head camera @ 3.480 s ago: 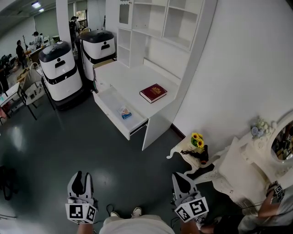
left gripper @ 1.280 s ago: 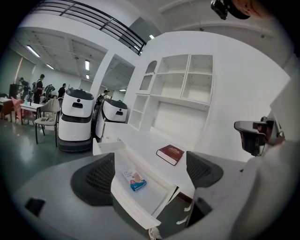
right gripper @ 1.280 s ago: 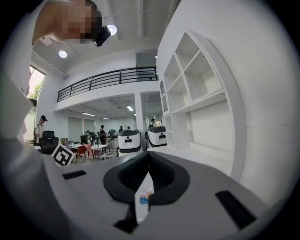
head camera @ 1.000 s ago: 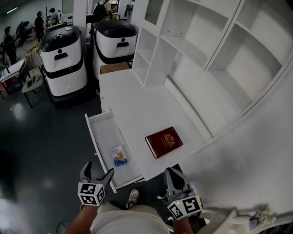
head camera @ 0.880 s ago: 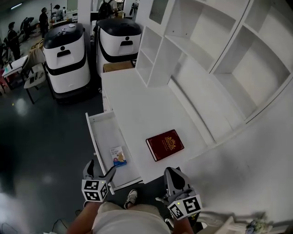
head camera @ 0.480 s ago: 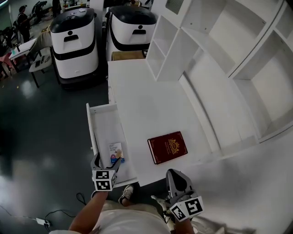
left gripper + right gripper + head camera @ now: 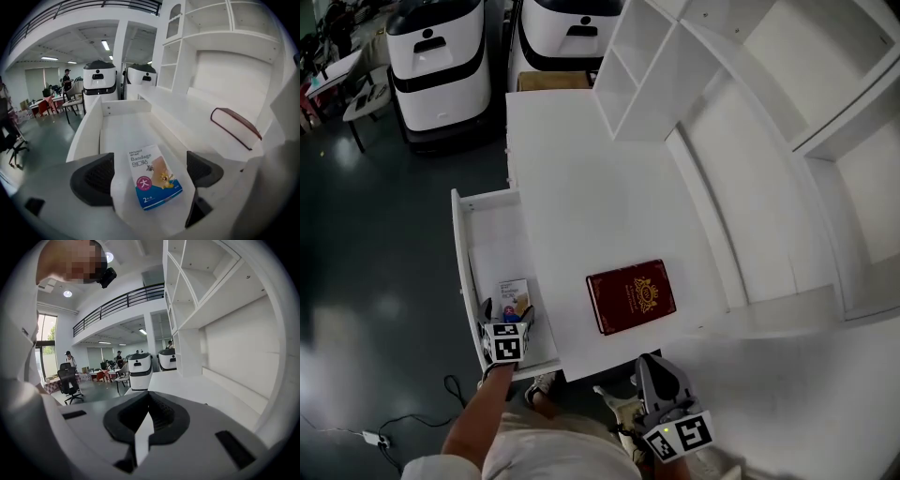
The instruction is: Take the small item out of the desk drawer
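The desk drawer stands pulled out at the left of the white desk. In it lies a small blue-and-white bandage box, flat on the drawer floor. My left gripper is inside the drawer, open, at the box's near end. In the left gripper view the box lies between the two dark pads, which do not touch it. My right gripper hangs below the desk's front edge, shut and empty; in its own view the right gripper shows closed jaws.
A dark red book lies on the desk top right of the drawer, and the book shows in the left gripper view. White shelving rises behind the desk. Two white-and-black machines stand beyond the desk's far end. A cable lies on the dark floor.
My left gripper has moved forward into the drawer until the bandage box sits between its open jaws. The view has closed in on the desk. The right gripper stays low.
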### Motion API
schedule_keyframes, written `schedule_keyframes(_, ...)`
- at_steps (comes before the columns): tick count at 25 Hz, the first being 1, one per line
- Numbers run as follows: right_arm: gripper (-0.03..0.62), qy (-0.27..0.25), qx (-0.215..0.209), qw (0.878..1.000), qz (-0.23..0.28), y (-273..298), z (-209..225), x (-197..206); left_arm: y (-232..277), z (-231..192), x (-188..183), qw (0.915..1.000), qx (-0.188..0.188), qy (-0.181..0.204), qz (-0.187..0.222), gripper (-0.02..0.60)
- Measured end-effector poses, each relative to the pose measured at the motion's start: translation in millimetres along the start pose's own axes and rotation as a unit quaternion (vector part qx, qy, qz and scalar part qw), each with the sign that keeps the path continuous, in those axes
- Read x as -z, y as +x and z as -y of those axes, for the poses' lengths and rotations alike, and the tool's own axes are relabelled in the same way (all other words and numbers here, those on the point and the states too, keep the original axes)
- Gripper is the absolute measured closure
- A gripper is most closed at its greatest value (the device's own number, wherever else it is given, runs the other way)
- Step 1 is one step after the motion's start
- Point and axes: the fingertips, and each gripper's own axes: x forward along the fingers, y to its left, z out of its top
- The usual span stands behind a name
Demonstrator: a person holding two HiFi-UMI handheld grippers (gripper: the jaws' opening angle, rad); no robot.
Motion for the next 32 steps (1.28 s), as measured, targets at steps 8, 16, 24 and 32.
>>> schedule_keyframes(8,0.585,0.016,0.016,0.999,-0.03,-3,17,24,43,-1,22,0.9992,-0.008,0.004,-0.04,0.103)
schedule_keyframes(16,0.585,0.022,0.023,0.999,-0.037,-1,33,30,69,3,26,0.9968,-0.032,0.027,-0.068,0.08)
schedule_keyframes(24,0.585,0.028,0.023,0.999,-0.041,-3,36,36,78,-2,34,0.9955,-0.046,0.013,-0.082,0.08)
schedule_keyframes(32,0.585,0.03,0.037,0.998,-0.04,-16,41,41,77,-3,43,0.9954,-0.036,-0.011,-0.088,0.08)
